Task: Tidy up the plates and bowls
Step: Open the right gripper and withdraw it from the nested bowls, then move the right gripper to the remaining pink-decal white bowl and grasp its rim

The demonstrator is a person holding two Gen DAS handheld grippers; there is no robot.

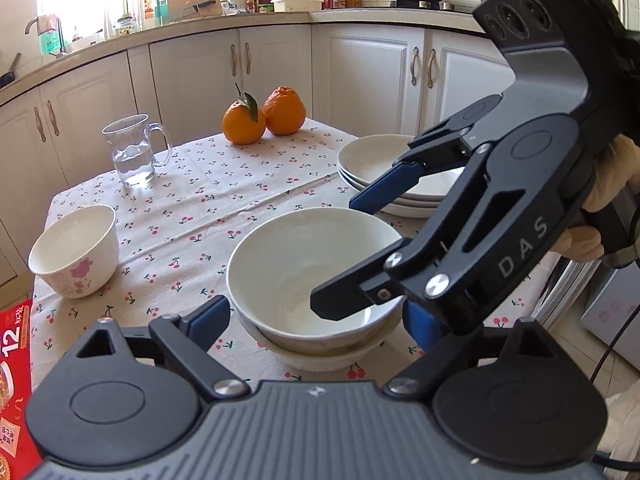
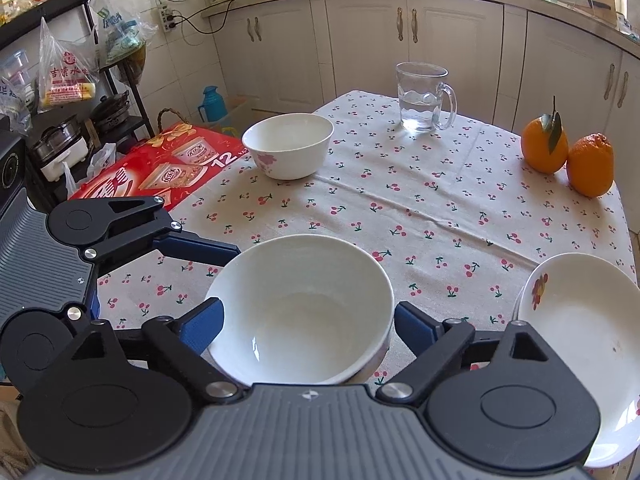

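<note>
I see the table (image 2: pixel 460 216) with a cherry cloth, and near its front edge two bowls nested, the top bowl (image 1: pixel 312 268) sitting in the lower bowl (image 1: pixel 320 356). A stack of plates (image 1: pixel 372 168) is at the right, and a third bowl (image 1: pixel 76 252) with a pink flower stands well apart at the left.

My left gripper (image 1: pixel 316 324) is spread wide on both sides of the nested bowls and, as far as I can tell, does not touch them. My right gripper (image 2: pixel 308 320) is also spread, with one finger over the inside of the top bowl and the other above the rim.

The risk, I think, is the two tools hitting each other, because they cross over the same bowl. A careless push could also slide the pair toward the near edge. The glass mug (image 2: pixel 422 98) with water and the oranges (image 2: pixel 566 158) are far and safe.
</note>
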